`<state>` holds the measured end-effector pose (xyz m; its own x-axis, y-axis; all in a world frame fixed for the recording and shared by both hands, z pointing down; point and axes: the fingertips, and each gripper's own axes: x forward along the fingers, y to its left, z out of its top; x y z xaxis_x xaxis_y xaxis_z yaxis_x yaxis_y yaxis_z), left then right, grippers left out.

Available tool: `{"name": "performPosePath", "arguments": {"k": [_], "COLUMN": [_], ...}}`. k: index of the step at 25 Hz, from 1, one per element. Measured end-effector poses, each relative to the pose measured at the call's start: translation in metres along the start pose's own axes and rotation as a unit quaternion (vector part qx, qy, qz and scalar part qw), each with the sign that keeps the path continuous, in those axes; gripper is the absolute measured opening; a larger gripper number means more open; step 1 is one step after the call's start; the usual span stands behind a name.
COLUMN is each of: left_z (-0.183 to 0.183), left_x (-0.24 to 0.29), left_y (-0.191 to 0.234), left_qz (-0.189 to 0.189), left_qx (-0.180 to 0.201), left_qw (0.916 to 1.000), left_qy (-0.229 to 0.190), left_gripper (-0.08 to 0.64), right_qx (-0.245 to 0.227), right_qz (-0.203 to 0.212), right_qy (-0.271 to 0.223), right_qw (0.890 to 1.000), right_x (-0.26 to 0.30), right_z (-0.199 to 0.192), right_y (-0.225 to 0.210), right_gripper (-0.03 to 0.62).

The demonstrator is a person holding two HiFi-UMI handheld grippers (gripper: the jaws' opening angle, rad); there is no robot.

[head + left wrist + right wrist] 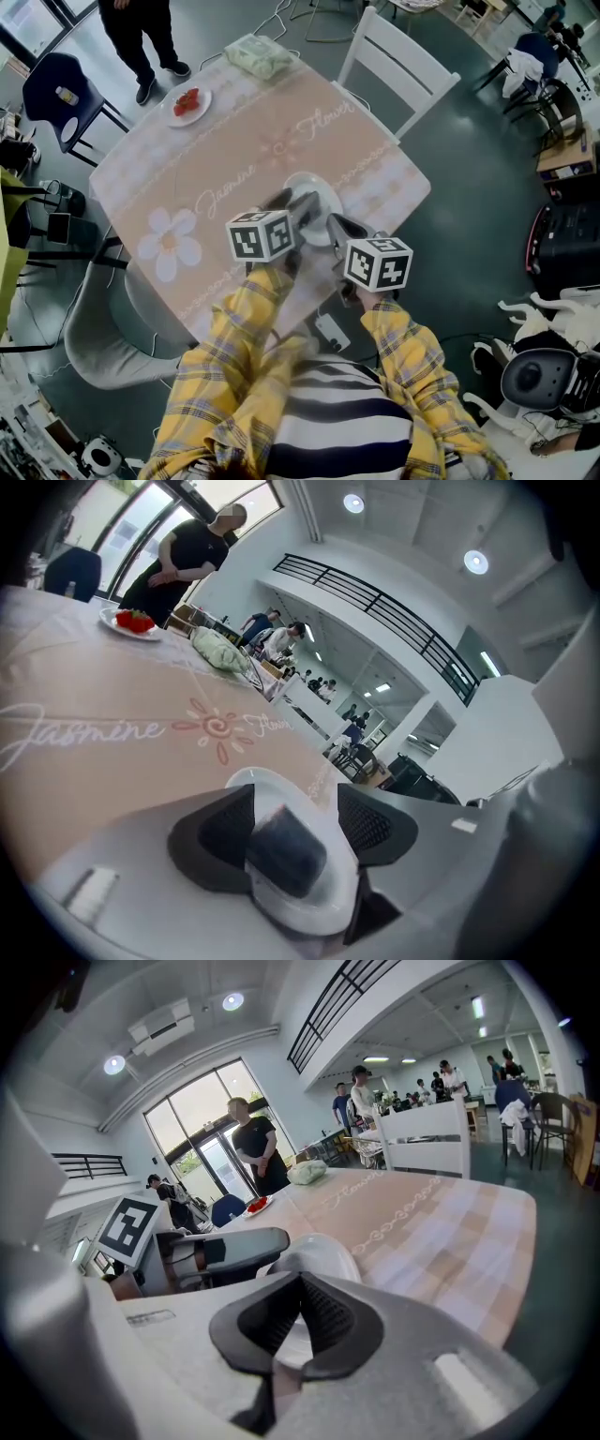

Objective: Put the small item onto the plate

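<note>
Left gripper (298, 817): jaws spread wide, gripping nothing. Small item (286, 855) (dark, blocky) lies on plate (246, 780) between them. Right gripper (298, 1321): jaws look closed on plate rim. Draw left straight back, pads clear of item; hold plate flat on worktop (112, 752).

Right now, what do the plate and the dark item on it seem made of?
The plate looks glossy white, probably glazed ceramic or melamine by its sheen. The dark item is matte, rounded, perhaps rubber or foam; blur leaves it open.
</note>
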<state>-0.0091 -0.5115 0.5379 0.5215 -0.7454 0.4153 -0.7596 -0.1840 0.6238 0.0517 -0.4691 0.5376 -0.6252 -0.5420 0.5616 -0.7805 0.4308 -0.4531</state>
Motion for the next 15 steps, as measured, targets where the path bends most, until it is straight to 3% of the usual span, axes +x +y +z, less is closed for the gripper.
{"name": "performPosePath", "arguments": {"k": [3, 10, 14, 15], "left_z": [0.003, 0.004, 0.003, 0.002], "left_x": [-0.002, -0.015, -0.029, -0.032], "left_y": [-0.001, -0.002, -0.007, -0.008], "left_qz": [-0.005, -0.004, -0.005, -0.007], "left_qx": [0.001, 0.011, 0.02, 0.021], "left_qw": [1.0, 0.9995, 0.9987, 0.9984], "left_qy": [-0.008, -0.028, -0.047, -0.052], "left_gripper": [0.268, 0.149, -0.001, 0.0], "right_qx": [0.001, 0.002, 0.001, 0.001], "right_qz": [0.0, 0.001, 0.0, 0.0], "right_qy": [0.001, 0.002, 0.0, 0.0], "right_qw": [1.0, 1.0, 1.0, 1.0], "right_x": [0.001, -0.003, -0.007, -0.009], "right_z": [-0.002, -0.007, -0.011, -0.013], "right_y": [0.0, 0.002, 0.004, 0.005], "right_gripper": [-0.003, -0.003, -0.003, -0.003]}}
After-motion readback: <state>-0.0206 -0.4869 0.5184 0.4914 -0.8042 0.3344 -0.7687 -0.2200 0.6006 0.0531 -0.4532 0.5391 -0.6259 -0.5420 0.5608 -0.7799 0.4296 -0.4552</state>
